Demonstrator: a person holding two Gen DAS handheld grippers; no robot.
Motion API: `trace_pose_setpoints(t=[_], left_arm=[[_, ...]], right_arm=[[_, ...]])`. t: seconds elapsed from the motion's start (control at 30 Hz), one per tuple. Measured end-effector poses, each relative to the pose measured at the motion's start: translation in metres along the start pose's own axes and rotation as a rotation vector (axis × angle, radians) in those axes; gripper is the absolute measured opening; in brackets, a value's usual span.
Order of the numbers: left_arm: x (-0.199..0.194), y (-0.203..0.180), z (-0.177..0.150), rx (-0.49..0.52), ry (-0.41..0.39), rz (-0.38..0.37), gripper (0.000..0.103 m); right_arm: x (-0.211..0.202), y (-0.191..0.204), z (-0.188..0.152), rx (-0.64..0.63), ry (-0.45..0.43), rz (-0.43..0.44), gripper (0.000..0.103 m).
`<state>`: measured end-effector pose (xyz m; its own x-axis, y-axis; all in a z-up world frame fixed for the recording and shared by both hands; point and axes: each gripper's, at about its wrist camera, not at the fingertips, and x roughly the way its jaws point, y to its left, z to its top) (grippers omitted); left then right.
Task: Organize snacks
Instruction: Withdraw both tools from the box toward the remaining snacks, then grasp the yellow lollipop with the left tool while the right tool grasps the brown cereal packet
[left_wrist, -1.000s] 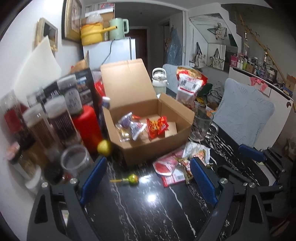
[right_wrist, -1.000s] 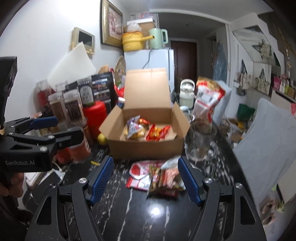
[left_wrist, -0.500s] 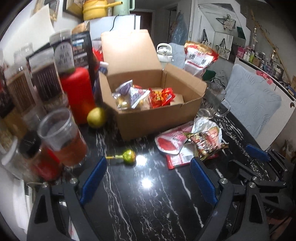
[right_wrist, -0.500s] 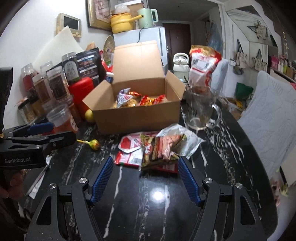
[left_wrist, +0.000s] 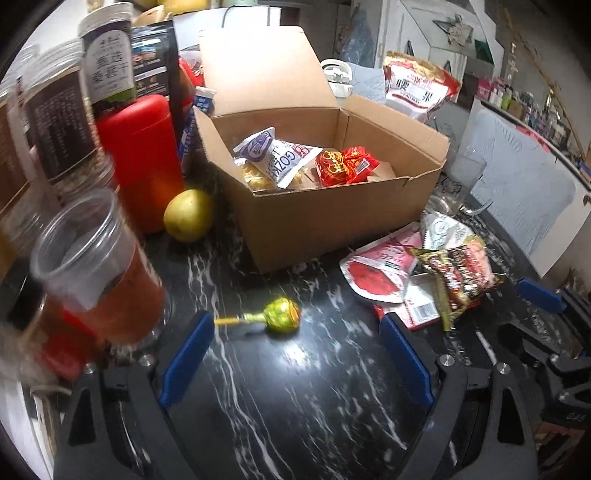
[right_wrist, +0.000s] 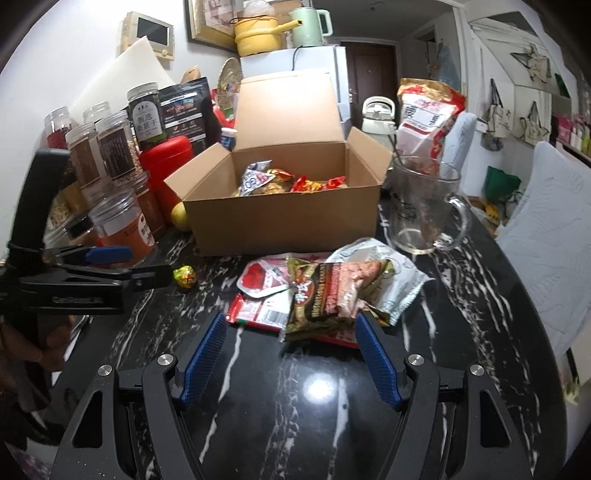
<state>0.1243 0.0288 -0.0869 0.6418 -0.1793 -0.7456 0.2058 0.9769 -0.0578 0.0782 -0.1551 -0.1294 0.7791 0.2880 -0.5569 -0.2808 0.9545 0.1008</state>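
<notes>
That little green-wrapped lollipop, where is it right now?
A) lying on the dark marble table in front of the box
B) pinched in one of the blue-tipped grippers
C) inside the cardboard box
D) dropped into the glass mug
A: the lollipop lies loose on the table, in front of the cardboard box, ahead of the open left gripper, and nothing grips it.

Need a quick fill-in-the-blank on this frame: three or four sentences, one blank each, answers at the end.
1. The cardboard box on the table stands with its lid ____.
2. The lollipop lies on the table, ____ the box.
3. The glass mug right of the box is ____.
4. Both the left hand-held gripper and the right hand-held gripper hold ____.

Missing words: open; outside; empty; nothing
</notes>
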Motion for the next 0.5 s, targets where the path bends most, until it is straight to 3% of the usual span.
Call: trace_pose_setpoints(t=[0.2,0.37,0.5], left_arm=[[0.028,0.005,0.008,0.038,0.03,0.01,0.092],[0.041,0.004,0.014,0.1,0.034,0.007,0.08],[0.055,0.009,0.013,0.077,0.106,-0.057,0.067]], right_arm=[[0.015,-0.002,0.009,-0.008,0.014,0.002,0.073],[0.024,-0.008,0.016,0.003,0.024,-0.001,0.073],[0.031,-0.012,0.018,0.02,0.036,0.007,0.073]])
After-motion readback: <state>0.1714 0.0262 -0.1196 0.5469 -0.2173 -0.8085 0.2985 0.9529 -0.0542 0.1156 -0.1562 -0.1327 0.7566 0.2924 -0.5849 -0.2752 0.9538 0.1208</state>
